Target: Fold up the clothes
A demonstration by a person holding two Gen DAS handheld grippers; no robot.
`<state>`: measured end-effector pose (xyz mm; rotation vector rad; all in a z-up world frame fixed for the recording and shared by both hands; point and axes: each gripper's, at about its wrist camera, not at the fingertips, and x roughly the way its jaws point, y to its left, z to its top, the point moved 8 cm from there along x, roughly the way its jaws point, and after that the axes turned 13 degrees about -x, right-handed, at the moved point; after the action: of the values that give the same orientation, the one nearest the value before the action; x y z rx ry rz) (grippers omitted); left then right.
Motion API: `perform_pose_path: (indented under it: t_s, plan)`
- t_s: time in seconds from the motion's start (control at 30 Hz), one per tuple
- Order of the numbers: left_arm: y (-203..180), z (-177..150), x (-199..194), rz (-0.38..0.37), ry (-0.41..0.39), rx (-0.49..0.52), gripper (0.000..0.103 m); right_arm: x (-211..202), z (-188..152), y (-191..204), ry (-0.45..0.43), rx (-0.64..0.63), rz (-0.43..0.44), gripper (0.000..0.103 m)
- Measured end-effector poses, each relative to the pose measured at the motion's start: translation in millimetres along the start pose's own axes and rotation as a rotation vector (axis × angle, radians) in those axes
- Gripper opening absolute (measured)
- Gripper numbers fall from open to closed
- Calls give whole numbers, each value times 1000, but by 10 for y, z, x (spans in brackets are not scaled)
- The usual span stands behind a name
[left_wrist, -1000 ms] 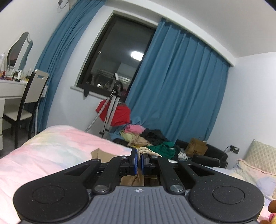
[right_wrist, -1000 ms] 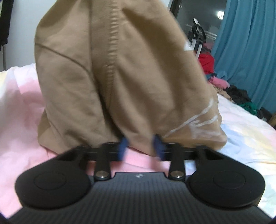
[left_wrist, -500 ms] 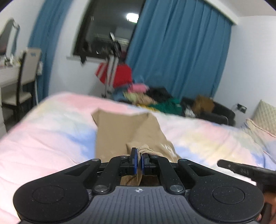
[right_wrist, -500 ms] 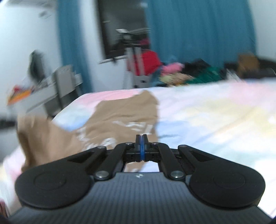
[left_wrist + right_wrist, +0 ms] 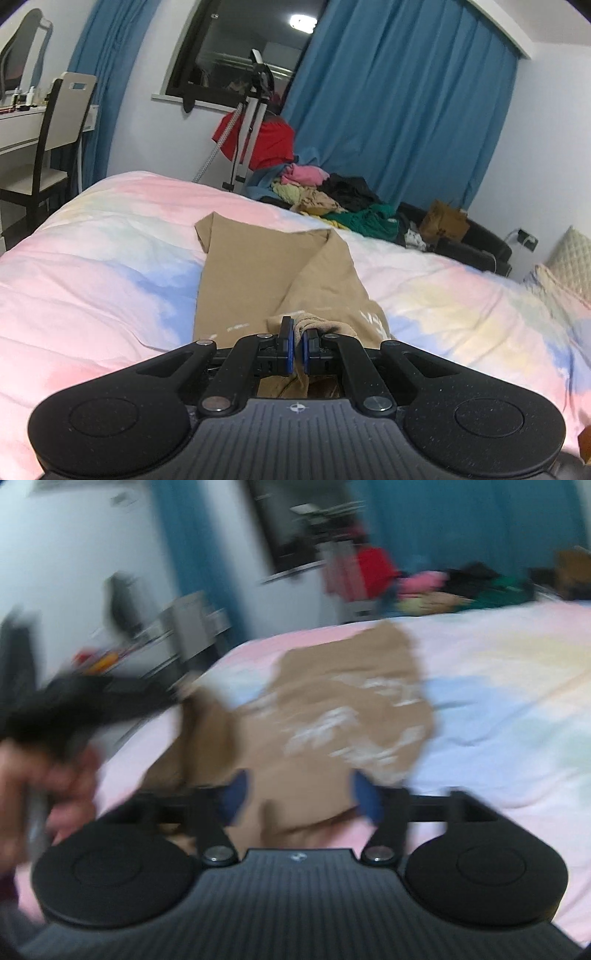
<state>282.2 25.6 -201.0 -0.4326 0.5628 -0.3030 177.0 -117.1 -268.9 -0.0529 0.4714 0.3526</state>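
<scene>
- Plainly, the tan printed T-shirt (image 5: pixel 258 280) lies stretched along the pastel bedspread (image 5: pixel 92 280), its far hem toward the window (image 5: pixel 236 48) and its near end bunched up off the bed.
- The left gripper (image 5: pixel 294 349) has its blue pads pressed together on a gathered wad of that near end; the cloth pokes up between them and hangs below.
- Risk: so thick a wad may slide out of the pinch if the pull goes toward the window, and part of the shirt would drop in a heap.
- Risk: one side of the shirt already lies folded diagonally over the other, so any drag from the bunched end could carry that crease askew and leave a crooked fold.
- The right gripper (image 5: pixel 299 794) hovers low over the shirt's near edge with its fingers spread wide and nothing between them; the view is badly blurred, so contact with the cloth cannot be told.
- Risk: closing there might catch the bedspread along with the shirt.
- Pose: the left gripper points level toward the window; in the right view the left hand (image 5: pixel 37 775) sits at the left edge, holding its gripper's handle beside the shirt.
</scene>
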Motion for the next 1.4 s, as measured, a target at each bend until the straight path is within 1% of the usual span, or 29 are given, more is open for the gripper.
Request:
perform_pose_path:
  t_s: [0.03, 0.1, 0.2, 0.23, 0.27, 0.3, 0.33, 0.37, 0.4, 0.5, 0.6, 0.67, 0.73, 0.8, 0.87, 0.97, 1.03, 1.07, 1.2, 1.23, 1.27, 1.3, 1.37, 1.4]
  plan:
    - [4, 22, -17, 1, -9, -4, 5, 11, -20, 127, 14, -54, 7, 75]
    - [37, 70, -53, -3, -27, -31, 5, 155, -106, 305, 68, -156, -27, 75]
    - [79, 117, -101, -4, -46, -72, 5, 373, -221, 426, 102, -263, -122, 75]
    - [88, 134, -116, -1, -55, -78, 5, 461, -240, 454, 109, -330, -149, 75]
    - [97, 151, -132, 3, -63, -83, 5, 528, -241, 445, 107, -402, -205, 75]
    - [106, 167, -147, 6, -72, -89, 5, 526, -212, 388, 97, -402, -243, 75]
    - [121, 187, -166, 9, -78, -98, 5, 516, -179, 326, 86, -392, -277, 75]
    - [137, 206, -186, 11, -85, -107, 5, 459, -130, 220, 64, -329, -284, 75]
    - [152, 226, -205, 14, -91, -115, 5, 397, -79, 109, 42, -260, -287, 75]
    - [149, 254, -248, 2, -104, -120, 5, 188, 43, -330, -24, -45, -342, 75]
    - [69, 245, -289, -31, -113, -99, 5, 105, 47, -726, -41, 161, -342, 75]
    - [15, 239, -316, -54, -119, -84, 5, 130, 2, -902, -19, 248, -333, 75]
    - [-50, 238, -364, -73, -137, -70, 5, 128, -15, -998, -30, 334, -309, 75]
    - [-126, 243, -432, -91, -164, -56, 4, 86, 23, -1055, -62, 402, -248, 76]
    - [-122, 279, -503, -111, -177, -75, 4, 31, 98, -1063, -98, 439, -181, 76]
    - [-89, 342, -603, -136, -196, -106, 4, -44, 190, -1070, -124, 458, -140, 77]
    - [-91, 360, -648, -148, -198, -113, 4, 6, 179, -1036, -78, 429, -119, 77]
    - [-92, 368, -670, -155, -199, -117, 5, 59, 150, -1005, -44, 400, -129, 77]
    - [-164, 361, -728, -182, -207, -95, 4, 243, 30, -881, 31, 309, -189, 77]
    - [-187, 355, -735, -187, -209, -89, 4, 296, -1, -849, 51, 309, -176, 77]
    - [-201, 347, -744, -190, -211, -84, 4, 402, -37, -805, 83, 307, -145, 77]
    - [-214, 338, -754, -194, -213, -79, 4, 486, -54, -758, 105, 292, -131, 75]
    - [-241, 321, -774, -200, -216, -70, 4, 564, -116, -694, 158, 200, -182, 75]
    - [-222, 325, -782, -192, -217, -76, 4, 575, -148, -697, 175, 164, -221, 75]
